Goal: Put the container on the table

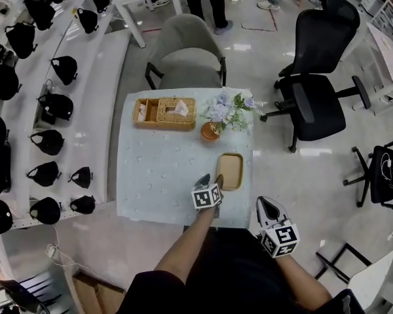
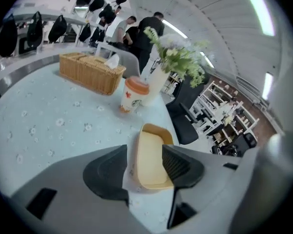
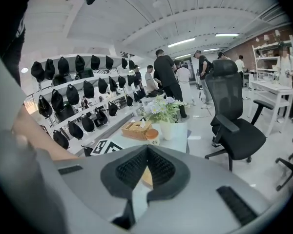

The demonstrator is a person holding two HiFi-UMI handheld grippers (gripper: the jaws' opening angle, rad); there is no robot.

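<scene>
A shallow tan container (image 1: 230, 171) lies flat on the pale flowered table (image 1: 157, 169), near its front right corner. My left gripper (image 1: 209, 180) hovers just above the container's near end, open. In the left gripper view the container (image 2: 151, 155) shows on the cloth between the two spread pads (image 2: 183, 165), and neither pad presses on it. My right gripper (image 1: 268, 208) hangs off the table's front edge, to the right of the left one. Seen in the right gripper view, my right gripper (image 3: 146, 151) is shut with nothing held.
A wicker basket (image 1: 165, 113) with tissues, an orange-lidded cup (image 1: 210, 131) and a vase of flowers (image 1: 232, 110) stand at the table's far side. A grey chair (image 1: 187, 51) is behind the table, a black office chair (image 1: 314, 103) to the right, shelves of black bags (image 1: 49, 142) to the left.
</scene>
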